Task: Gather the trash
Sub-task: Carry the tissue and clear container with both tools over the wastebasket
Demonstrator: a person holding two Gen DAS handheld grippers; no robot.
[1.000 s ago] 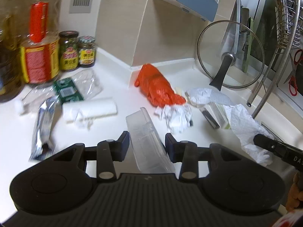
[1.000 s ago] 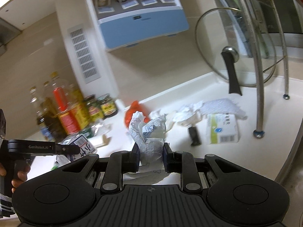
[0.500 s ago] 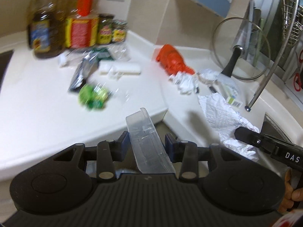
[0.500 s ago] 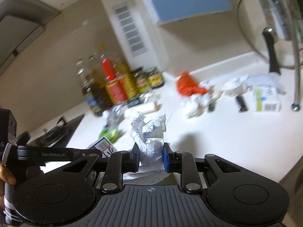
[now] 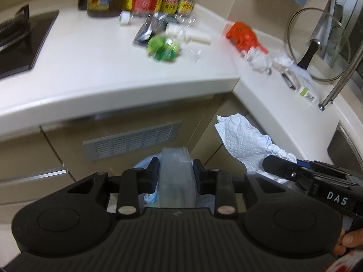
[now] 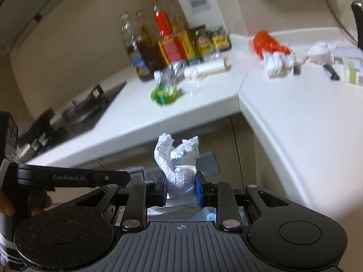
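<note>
A: How does the trash look right now?

B: The left tool is clamped on a clear plastic container — translucent, boxy, standing up between the fingers. The right tool grips a crumpled white paper towel with blue and reddish marks on it, its loose top sticking up above the blue finger pads.

A: Where are both pieces?

B: Off the bench, held in front of the beige cabinet below its edge. Under the left tool a bin with a pale liner shows, partly hidden by the fingers. In the left view the paper towel hangs just right of the container.

A: And what is different from a second ago?

B: Then the container was held low over the bench among the litter; since then both tools have pulled back and dropped below the bench edge, with their grips unchanged. The container also sat slanted between the fingers before — now it stands straighter.

A: What remains on the bench?

B: An orange bag, crumpled tissues, a green wrapper, a white roll and a silver packet, near the oil bottles and jars — all somewhat blurred.
</note>
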